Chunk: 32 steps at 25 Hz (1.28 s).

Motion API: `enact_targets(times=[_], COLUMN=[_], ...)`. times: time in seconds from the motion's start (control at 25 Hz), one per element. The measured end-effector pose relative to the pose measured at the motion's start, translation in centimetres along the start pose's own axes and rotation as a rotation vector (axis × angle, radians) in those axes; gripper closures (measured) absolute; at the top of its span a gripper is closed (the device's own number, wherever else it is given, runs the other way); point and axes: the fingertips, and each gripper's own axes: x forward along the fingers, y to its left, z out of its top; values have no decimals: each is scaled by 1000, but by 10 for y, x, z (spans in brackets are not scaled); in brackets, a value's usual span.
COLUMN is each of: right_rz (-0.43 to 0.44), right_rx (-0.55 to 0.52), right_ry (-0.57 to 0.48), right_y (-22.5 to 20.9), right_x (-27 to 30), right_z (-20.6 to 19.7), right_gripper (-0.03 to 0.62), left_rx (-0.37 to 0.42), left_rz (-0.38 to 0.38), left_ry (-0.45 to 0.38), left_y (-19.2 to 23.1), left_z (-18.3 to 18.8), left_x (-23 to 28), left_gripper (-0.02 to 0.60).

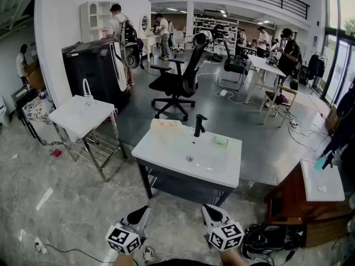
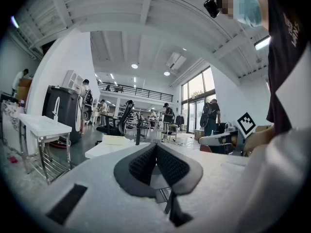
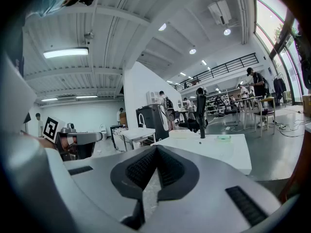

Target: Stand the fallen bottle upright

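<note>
- left gripper [image 1: 143, 211]: jaws together, nothing between them. right gripper [image 1: 208, 210]: same, closed and empty. Both are low at the near edge of the head view, well apart from the washstand [image 1: 161, 151].
- bottle [image 1: 166, 125]: a pale thing lying flat at the back left corner of the washstand top, just left of the black tap [image 1: 198, 124]. It is probably the fallen one. A green thing [image 1: 221, 140] sits to the right of the tap.
- Handling (a guess): light plastic, fairly stiff with smooth sides, so it could roll or slip. Grip across the body near the middle, then tip it onto its base.
- Hard to tell: which end is the neck, whether there is a cap, whether it is full or empty. The reddish print is too small to read.
</note>
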Motion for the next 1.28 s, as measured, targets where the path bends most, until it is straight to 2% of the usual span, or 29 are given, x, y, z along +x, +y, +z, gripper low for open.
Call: enact_targets(times=[0.2, 0.32, 0.36, 0.44, 0.56, 0.6, 0.68, 1.0, 1.28], right_rz=[53, 52, 48, 37, 16, 8, -8, -88, -146], right_rx=[80, 122, 136, 164, 196, 208, 240, 332, 347], right_ry=[-41, -51, -50, -44, -42, -45, -54, -89, -77], right_y=[13, 20, 22, 27, 31, 32, 35, 60, 69], right_x=[19, 31, 35, 45, 61, 66, 77, 119, 139], right_z=[4, 5, 5, 3, -3, -4, -7, -11, -13], right_gripper=[592, 600, 593, 496, 500, 496, 483, 453, 453], left_rx=[23, 23, 20, 16, 14, 12, 11, 38, 1], left_rz=[-32, -67, -83, -114, -149, -158, -176, -251, -283], left_ry=[-15, -2, 1, 10, 31, 40, 58, 95, 110], left_y=[15, 24, 27, 34, 49, 55, 68, 124, 155], left_z=[4, 3, 3, 1, -2, -3, -5, -1, -8], left_x=[4, 8, 9, 12, 16, 17, 20, 16, 21], left_gripper=[559, 557, 557, 557, 545, 507, 386, 379, 377])
